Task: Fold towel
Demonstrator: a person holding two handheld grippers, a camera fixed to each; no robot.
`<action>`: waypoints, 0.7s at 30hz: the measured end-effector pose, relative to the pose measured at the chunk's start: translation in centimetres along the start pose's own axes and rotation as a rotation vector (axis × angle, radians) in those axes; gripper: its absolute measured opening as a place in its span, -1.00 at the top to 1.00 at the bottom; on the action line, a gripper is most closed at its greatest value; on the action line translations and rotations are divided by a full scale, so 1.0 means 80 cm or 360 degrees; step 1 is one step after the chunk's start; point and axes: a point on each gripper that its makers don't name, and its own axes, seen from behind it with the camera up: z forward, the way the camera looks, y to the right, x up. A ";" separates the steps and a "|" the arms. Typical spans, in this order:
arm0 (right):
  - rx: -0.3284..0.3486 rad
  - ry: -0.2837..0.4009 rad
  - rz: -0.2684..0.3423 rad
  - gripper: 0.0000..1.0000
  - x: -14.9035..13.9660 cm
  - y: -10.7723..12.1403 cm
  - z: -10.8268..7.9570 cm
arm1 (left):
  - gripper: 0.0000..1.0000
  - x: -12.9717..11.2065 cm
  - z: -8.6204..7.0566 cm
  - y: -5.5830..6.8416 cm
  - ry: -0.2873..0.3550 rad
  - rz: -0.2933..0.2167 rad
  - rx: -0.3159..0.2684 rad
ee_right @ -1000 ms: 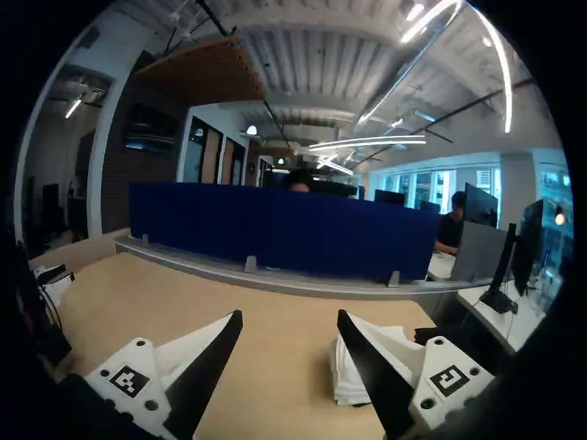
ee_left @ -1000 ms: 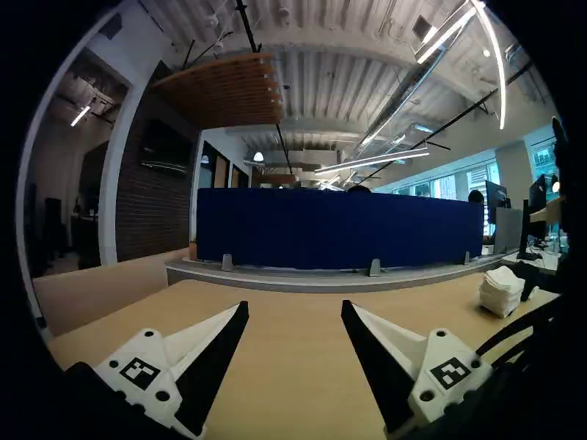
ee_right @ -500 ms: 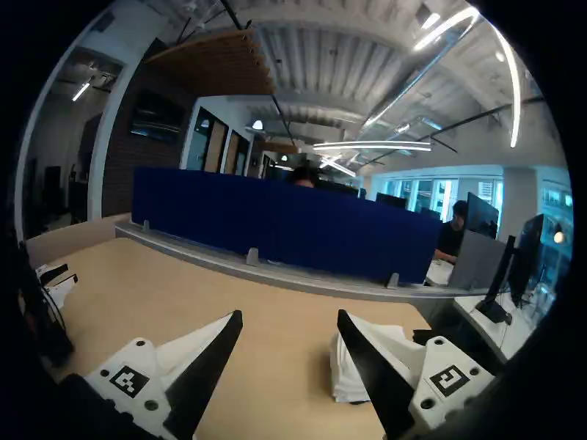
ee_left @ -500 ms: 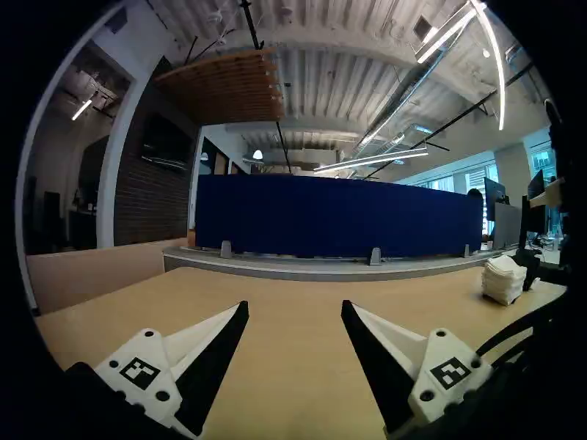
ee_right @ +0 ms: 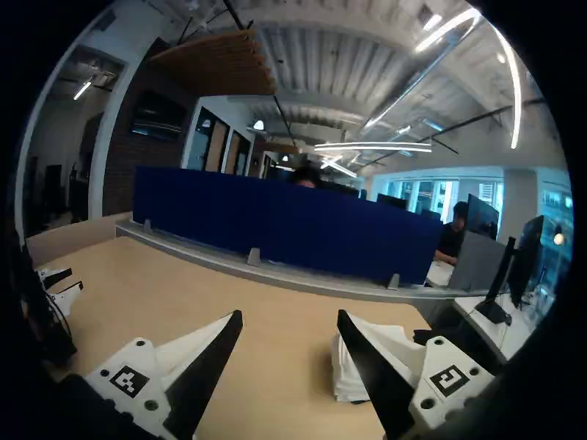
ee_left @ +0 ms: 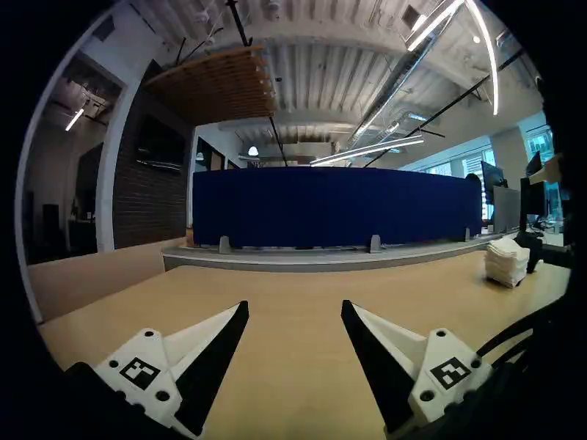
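– Tabletop (ee_left: 293,279), pale wood. Where's the towel stack (ee_left: 506,262)?
– Near its right edge. It's white, in neat folded layers, and sits slightly higher in the left gripper view than a moment ago.
– Grippers?
– Left gripper (ee_left: 293,303) and right gripper (ee_right: 289,313) both gape wide, holding nothing. A blue divider (ee_left: 330,209) lines the far edge.

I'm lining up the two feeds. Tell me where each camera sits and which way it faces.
Left gripper view: rides the left gripper, low over the table, facing the blue divider; own open fingers show.
Right gripper view: rides the right gripper, facing the divider; own open fingers show.
Shared: table, divider, stacked towels.
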 end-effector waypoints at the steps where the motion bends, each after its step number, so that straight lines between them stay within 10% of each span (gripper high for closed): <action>1: 0.0003 0.0006 0.0003 -1.00 0.002 0.000 0.000 | -0.88 0.000 0.000 0.000 -0.0002 -0.0001 0.0001; 21: 0.0025 0.0153 0.0197 -1.00 0.033 0.026 -0.013 | -0.88 0.002 0.000 0.003 -0.0005 0.0009 -0.0018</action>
